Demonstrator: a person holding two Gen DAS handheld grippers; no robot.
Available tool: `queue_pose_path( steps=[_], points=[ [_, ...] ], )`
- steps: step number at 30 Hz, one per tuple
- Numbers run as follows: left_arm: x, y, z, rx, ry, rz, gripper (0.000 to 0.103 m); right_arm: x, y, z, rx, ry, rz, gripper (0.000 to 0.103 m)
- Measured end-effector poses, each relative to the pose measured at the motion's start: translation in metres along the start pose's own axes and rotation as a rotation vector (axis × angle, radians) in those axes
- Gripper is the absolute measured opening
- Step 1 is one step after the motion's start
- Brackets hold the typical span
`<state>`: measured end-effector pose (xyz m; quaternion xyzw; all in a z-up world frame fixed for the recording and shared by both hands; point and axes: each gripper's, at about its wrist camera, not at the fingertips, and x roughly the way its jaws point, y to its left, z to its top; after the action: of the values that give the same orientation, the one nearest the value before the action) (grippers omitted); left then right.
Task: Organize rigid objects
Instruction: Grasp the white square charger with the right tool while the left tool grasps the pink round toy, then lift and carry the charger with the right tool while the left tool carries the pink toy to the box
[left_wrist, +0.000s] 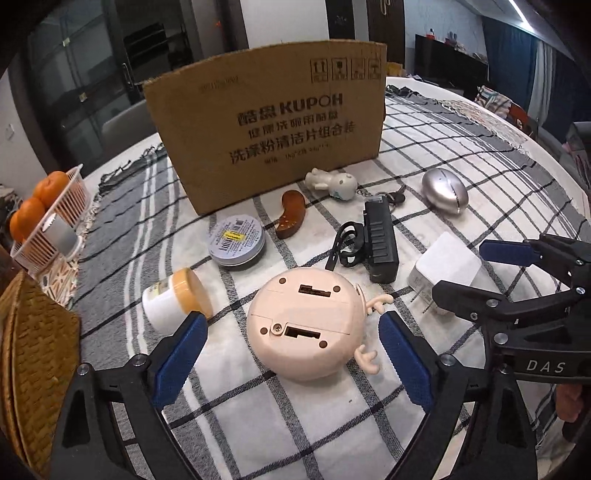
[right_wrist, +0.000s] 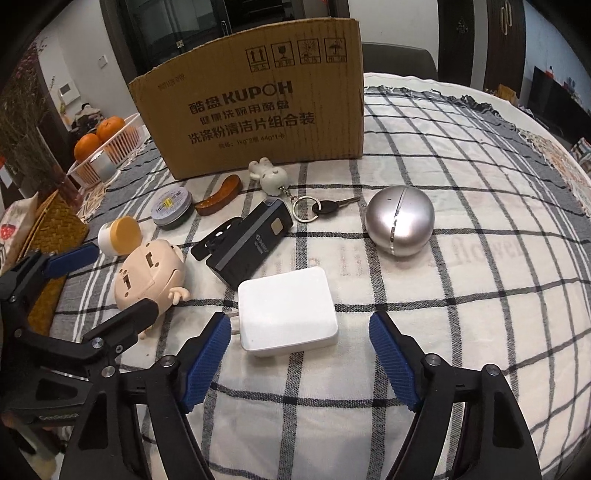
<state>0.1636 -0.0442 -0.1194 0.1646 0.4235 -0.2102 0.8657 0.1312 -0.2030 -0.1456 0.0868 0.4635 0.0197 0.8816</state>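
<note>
Between the spread pads of the left hand-held gripper (left_wrist: 291, 354) is framed a peach toy (left_wrist: 303, 325) (untouched), while the right hand-held gripper (right_wrist: 299, 354) is likewise parted around a white charger (right_wrist: 286, 312).

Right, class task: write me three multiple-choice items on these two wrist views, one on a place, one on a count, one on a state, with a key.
1. What lies between the left gripper's blue pads?
A. the pink round toy
B. the silver egg-shaped case
C. the tin

2. How many oranges show in the white basket?
A. five
B. none
C. two

3. How does the right gripper stand at the white charger?
A. clamped on it
B. open around it
C. far behind the box

Key: 1 A, the pink round toy lies between the pads; 2 C, two oranges show in the white basket; 3 B, gaps remain beside the white charger.
</note>
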Motion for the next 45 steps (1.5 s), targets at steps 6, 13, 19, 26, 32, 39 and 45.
queue_pose_path(
  steps=[6,13,19,26,32,39,45],
  points=[
    [0.011,0.003,0.002,-0.008,0.022,-0.05,0.088,0.008,0.0,0.003,0.002,0.009,0.002,0.074],
    [0.019,0.004,0.001,-0.018,0.034,-0.127,0.077,0.013,0.0,0.005,0.009,0.013,0.012,0.071],
    [0.019,0.003,-0.001,-0.037,0.013,-0.126,0.074,0.014,0.001,0.006,0.01,0.003,0.022,0.065],
    [0.015,0.004,-0.006,-0.117,0.001,-0.106,0.074,0.013,0.0,0.005,0.018,-0.002,0.058,0.058],
    [0.01,0.003,-0.012,-0.179,0.003,-0.092,0.074,0.011,-0.003,0.003,0.03,-0.002,0.075,0.058],
    [-0.003,0.004,-0.018,-0.23,-0.029,-0.057,0.073,0.002,0.0,0.003,0.01,-0.032,0.069,0.058],
    [-0.021,0.005,-0.012,-0.25,-0.072,-0.025,0.073,-0.014,0.004,0.008,-0.006,-0.076,0.071,0.058]
  ],
)
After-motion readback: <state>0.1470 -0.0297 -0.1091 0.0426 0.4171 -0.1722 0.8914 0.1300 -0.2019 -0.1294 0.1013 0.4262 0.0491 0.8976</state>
